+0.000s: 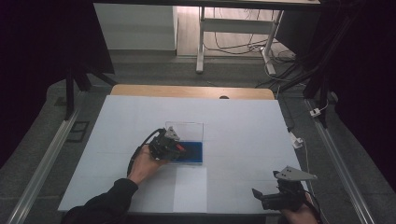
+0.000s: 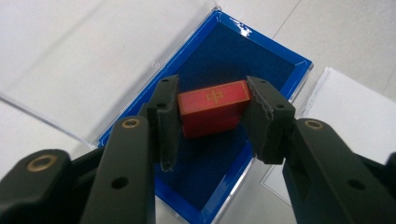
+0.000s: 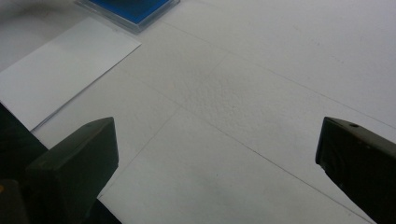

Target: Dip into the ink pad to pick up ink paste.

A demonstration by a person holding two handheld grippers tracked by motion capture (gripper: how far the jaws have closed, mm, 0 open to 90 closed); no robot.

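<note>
Left gripper (image 2: 212,114): jaws pinching a red block (image 2: 212,106) by its two ends, gold mark facing up. Block is held just above the blue-lined case (image 2: 280,60), whose clear lid (image 1: 187,128) stands open behind it, so the block looks to be going into or coming out of the case; which cannot be told. Left hand (image 1: 144,167) is angled in from the near-left, gripper tipped down over the case. Right gripper (image 3: 217,154): jaws spread wide, nothing between them, parked low over the tabletop (image 1: 243,121) near its front right corner. A white sheet (image 1: 190,189) lies just in front of the case.
</note>
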